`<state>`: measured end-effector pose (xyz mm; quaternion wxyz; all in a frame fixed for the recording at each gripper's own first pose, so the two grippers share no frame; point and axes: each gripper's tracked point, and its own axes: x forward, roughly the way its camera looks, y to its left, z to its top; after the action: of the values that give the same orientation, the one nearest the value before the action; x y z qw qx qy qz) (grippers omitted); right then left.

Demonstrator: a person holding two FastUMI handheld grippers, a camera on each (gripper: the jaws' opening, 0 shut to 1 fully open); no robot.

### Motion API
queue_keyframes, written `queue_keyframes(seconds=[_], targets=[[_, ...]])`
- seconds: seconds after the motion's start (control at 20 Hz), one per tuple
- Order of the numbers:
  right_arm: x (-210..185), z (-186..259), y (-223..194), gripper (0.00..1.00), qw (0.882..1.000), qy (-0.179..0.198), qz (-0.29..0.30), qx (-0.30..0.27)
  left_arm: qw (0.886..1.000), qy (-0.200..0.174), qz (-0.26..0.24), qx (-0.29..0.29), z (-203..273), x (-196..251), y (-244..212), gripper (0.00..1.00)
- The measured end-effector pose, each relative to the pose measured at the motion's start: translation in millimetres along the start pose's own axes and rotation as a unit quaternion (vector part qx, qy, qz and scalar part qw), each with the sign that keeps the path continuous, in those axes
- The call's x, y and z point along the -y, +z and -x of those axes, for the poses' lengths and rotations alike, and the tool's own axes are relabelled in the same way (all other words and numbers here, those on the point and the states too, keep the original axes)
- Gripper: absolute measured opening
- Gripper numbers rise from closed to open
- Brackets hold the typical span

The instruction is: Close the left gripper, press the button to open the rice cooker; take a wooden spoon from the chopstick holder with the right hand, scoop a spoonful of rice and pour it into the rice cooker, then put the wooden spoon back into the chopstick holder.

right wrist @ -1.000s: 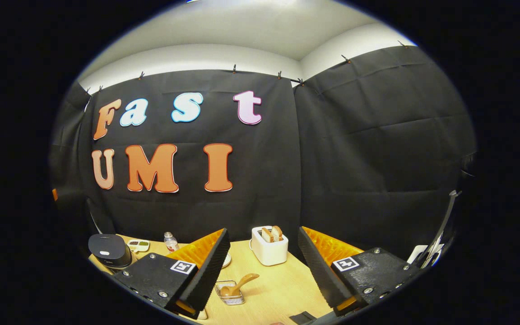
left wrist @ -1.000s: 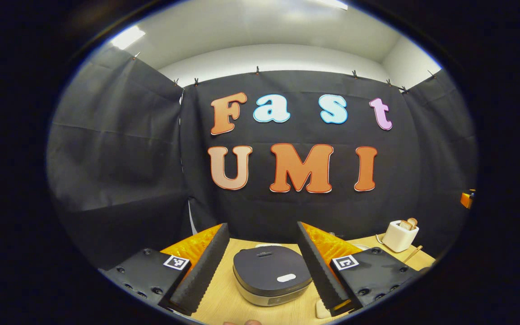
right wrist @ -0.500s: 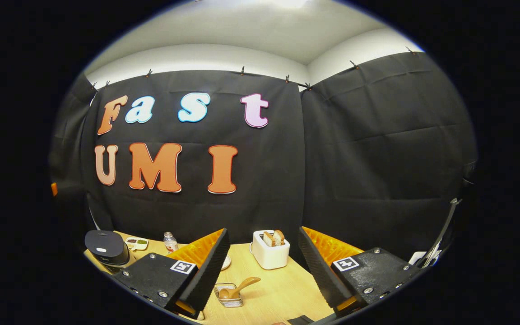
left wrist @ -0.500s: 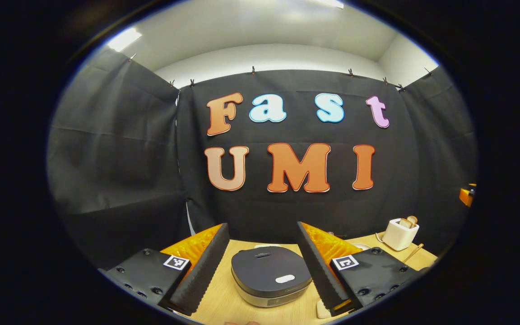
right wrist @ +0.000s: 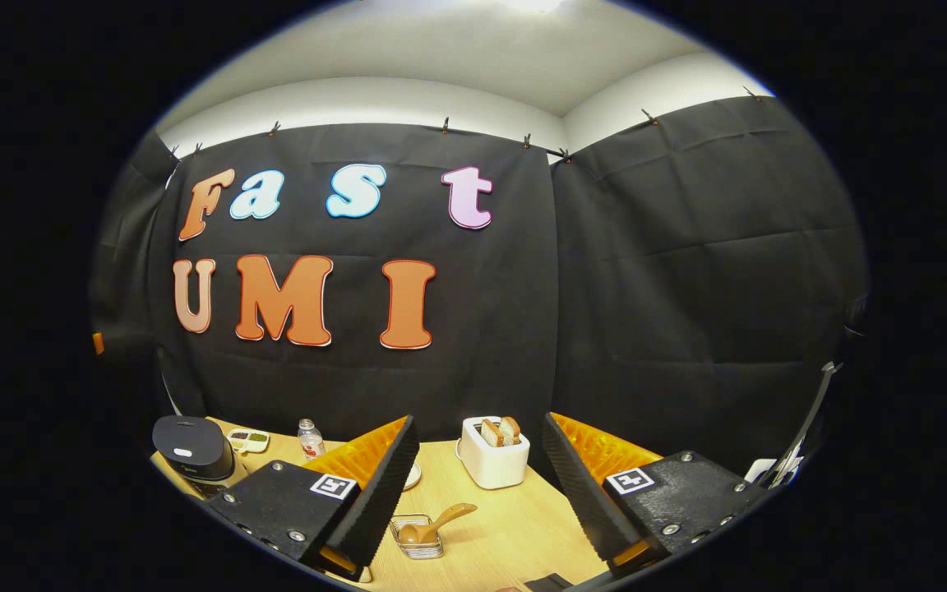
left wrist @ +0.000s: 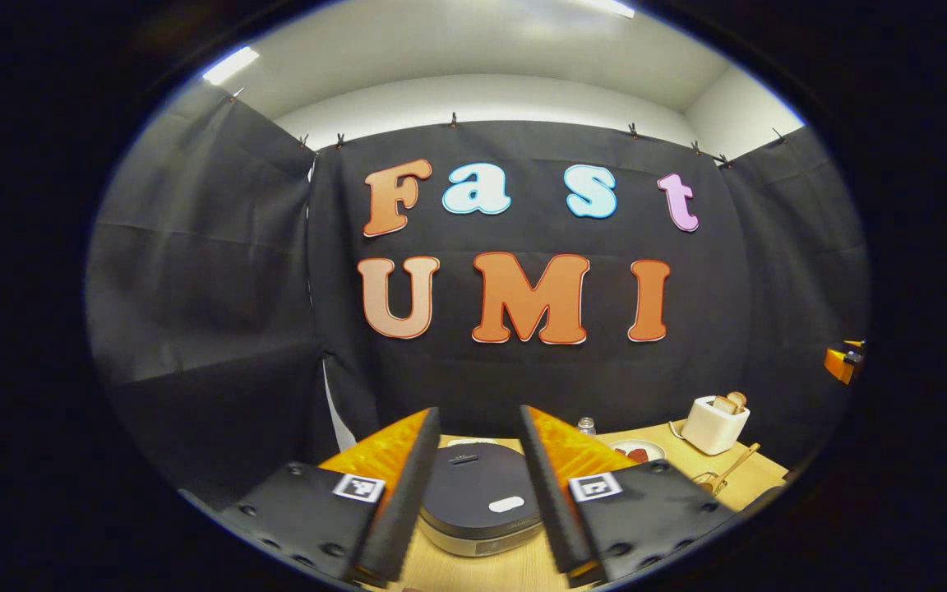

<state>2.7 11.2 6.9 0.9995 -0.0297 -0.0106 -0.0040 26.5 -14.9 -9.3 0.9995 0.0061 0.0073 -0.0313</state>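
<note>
wooden table (right wrist: 515,526) walled by black cloth (right wrist: 687,288); left fingers (left wrist: 408,493) narrowed, right fingers (right wrist: 383,493) wide.

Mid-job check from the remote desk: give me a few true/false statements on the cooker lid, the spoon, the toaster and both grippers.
1. The rice cooker has its lid down. True.
2. The right gripper holds the wooden spoon. False: it is open and holds nothing; the spoon leans in the chopstick holder.
3. The toaster has bread slices in its slots. True.
4. The left gripper is fully shut. False: a gap remains between its fingers, with the cooker seen through it.
5. The small bottle lies on its side. False: it stands upright.
</note>
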Motion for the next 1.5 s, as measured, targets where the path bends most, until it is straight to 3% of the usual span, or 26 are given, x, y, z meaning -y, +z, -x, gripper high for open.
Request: queue_keyframes(seconds=[0.1,0.15,0.2,0.35,0.4,0.55,0.7,0.95,1.25,1.5], targets=[[-2,-1,-1,0.95,1.0,0.002,-0.002,-0.001,1.0,0.012,-0.006,0.0,-3,-7,-1,0.32],[-3,-2,-1,0.95,1.0,0.002,-0.002,-0.002,1.0,0.002,-0.004,-0.004,-1,-1,-2,0.11],[-3,-2,-2,0.95,1.0,0.002,-0.001,-0.003,1.0,-0.005,-0.002,-0.006,-2,3,-4,0.05],[-5,-3,-3,0.95,1.0,0.005,-0.002,-0.006,1.0,-0.013,-0.016,-0.014,-8,5,-12,0.02],[-6,-2,-4,0.95,1.0,0.005,-0.002,-0.006,0.999,-0.017,-0.021,-0.022,-7,8,-19,0.07],[-7,-3,-5,0.95,1.0,0.006,-0.001,-0.009,0.997,-0.048,-0.031,-0.058,-21,25,-37,0.04],[-7,-2,-5,0.95,1.0,0.005,0.003,-0.008,0.993,-0.069,-0.015,-0.095,-43,38,-64,0.02],[-5,1,-17,0.95,1.0,0.0,0.016,-0.025,0.983,-0.099,-0.029,-0.154,-79,59,-129,0.04],[-1,7,-23,0.95,0.998,-0.011,0.051,-0.036,0.966,-0.097,-0.01,-0.239,-111,64,-212,0.04],[-4,8,-31,0.95,0.997,-0.015,0.067,-0.047,0.957,-0.095,-0.008,-0.273,-112,68,-234,0.04]])
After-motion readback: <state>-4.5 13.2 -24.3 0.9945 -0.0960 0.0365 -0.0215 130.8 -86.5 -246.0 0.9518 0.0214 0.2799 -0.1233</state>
